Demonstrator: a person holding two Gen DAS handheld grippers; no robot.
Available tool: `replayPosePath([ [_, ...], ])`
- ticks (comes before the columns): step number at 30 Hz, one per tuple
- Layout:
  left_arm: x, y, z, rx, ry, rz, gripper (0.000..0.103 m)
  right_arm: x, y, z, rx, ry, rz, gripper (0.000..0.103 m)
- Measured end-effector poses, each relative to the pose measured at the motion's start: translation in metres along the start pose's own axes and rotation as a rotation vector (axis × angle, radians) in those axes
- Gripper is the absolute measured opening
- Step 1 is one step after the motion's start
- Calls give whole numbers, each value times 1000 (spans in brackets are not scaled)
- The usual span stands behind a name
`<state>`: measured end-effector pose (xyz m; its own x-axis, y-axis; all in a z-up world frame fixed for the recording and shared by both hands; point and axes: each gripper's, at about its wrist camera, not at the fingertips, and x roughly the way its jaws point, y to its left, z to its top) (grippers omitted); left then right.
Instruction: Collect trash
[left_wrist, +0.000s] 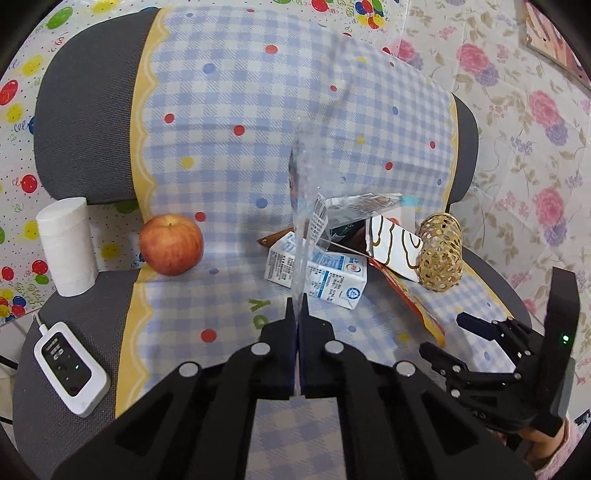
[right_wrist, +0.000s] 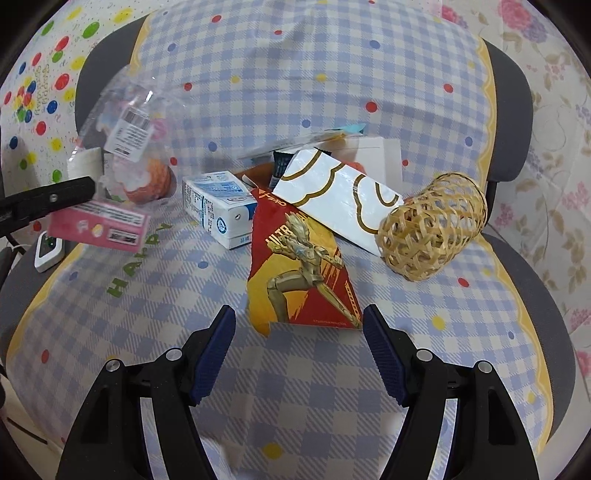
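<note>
My left gripper (left_wrist: 297, 308) is shut on a clear plastic bag (left_wrist: 308, 206) and holds it edge-on above the chair seat. In the right wrist view the bag (right_wrist: 125, 147) hangs at the left, with a pink card inside. My right gripper (right_wrist: 299, 325) is open just above the seat, its tips on either side of the near end of a red and yellow snack wrapper (right_wrist: 299, 266). Behind it lie a white and blue milk carton (right_wrist: 218, 210), a white and gold wrapper (right_wrist: 340, 199) and more packaging. The carton (left_wrist: 325, 273) shows behind the bag.
A woven bamboo basket (right_wrist: 432, 232) lies on its side at the right of the pile. An apple (left_wrist: 170, 244), a paper roll (left_wrist: 68, 245) and a white power strip (left_wrist: 70, 373) sit at the left. The chair wears a blue checked cloth (right_wrist: 295, 92).
</note>
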<state>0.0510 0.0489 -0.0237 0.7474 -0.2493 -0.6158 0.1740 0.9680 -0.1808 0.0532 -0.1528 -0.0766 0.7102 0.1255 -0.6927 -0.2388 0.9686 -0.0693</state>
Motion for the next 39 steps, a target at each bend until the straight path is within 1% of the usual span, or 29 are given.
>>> replayPosePath([
  [7,1,-2,-4,17,-1,4,0,25,5,11,-45,14,-66,72],
  [8,2,-2,-4,18,1,3,0,27,5,13,-46,16,-77,70],
  [10,3,-1,-5,17,5,5,0,26,2,15,-28,3,-74,63],
  [13,2,1,-7,17,6,16,0,14,1,18,-19,-44,-52,56],
  [14,0,1,-7,15,5,19,0,10,3,18,-29,-53,-57,43],
  [15,-1,1,-7,15,4,22,0,7,4,19,-38,-57,-57,23],
  [16,-2,1,-8,16,2,23,0,4,5,19,-40,-58,-55,14],
  [18,-6,-2,-9,21,-1,24,0,-8,4,20,-35,-87,-48,8],
  [21,-16,-9,-11,36,-8,21,0,-36,-1,25,15,-143,6,1],
  [25,-33,-21,-13,57,-30,9,0,-71,-13,27,105,-197,63,1],
  [29,-51,-40,-20,94,-49,-15,0,-102,-26,16,156,-213,87,1],
  [33,-66,-67,-33,154,-64,-52,0,-127,-34,-5,176,-196,106,1],
  [37,-74,-83,-43,169,-67,-77,0,-144,-32,-27,172,-160,149,1],
  [39,-78,-87,-45,168,-65,-87,0,-152,-31,-35,166,-161,142,1],
])
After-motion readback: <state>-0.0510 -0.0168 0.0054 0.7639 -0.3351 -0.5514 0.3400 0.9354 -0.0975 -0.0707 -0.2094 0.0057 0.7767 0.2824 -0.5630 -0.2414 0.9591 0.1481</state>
